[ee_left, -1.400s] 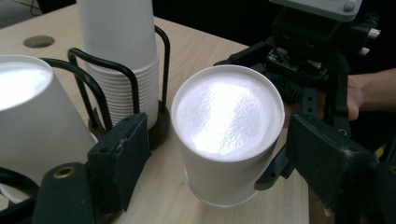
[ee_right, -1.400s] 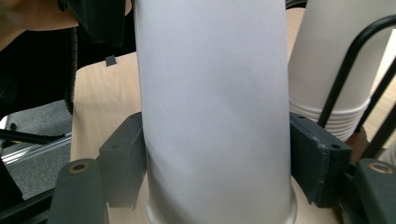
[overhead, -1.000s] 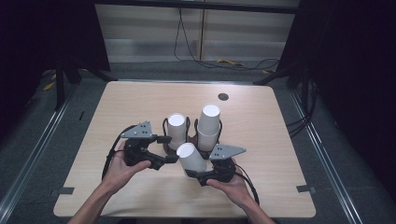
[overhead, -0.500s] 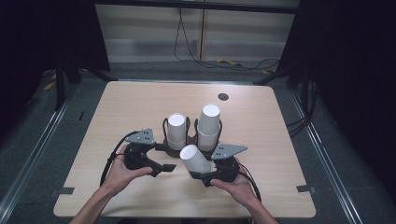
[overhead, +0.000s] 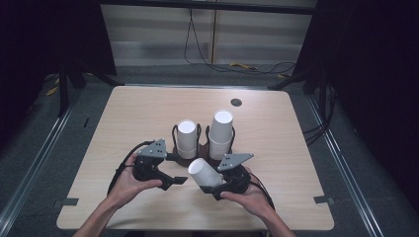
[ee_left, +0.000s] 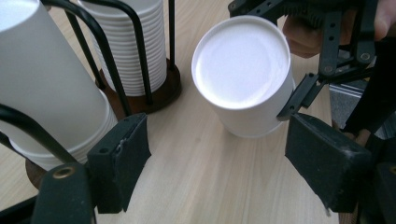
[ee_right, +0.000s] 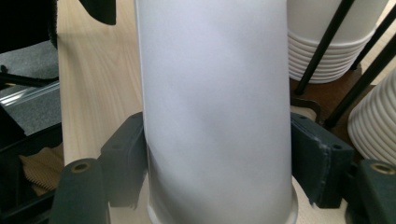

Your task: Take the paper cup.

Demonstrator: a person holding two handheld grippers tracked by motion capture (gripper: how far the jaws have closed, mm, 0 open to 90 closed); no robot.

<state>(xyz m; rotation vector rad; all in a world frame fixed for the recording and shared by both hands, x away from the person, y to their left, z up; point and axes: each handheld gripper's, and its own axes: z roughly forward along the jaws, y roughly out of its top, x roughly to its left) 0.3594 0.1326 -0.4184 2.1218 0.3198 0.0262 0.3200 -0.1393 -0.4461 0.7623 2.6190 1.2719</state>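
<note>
Paper cup (overhead: 205, 173), at lower centre of the high view just in front of the two racked cup stacks (overhead: 187, 139), lies tilted, clamped by the right gripper (overhead: 213, 181). Left gripper (overhead: 179, 179), jaws apart after just opening and holding nothing, should approach squarely and close gently to avoid crushing the cup.

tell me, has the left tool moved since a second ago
Yes. The left tool has drawn back from the held cup, toward the near table edge, its jaws just opening with nothing between them.
</note>
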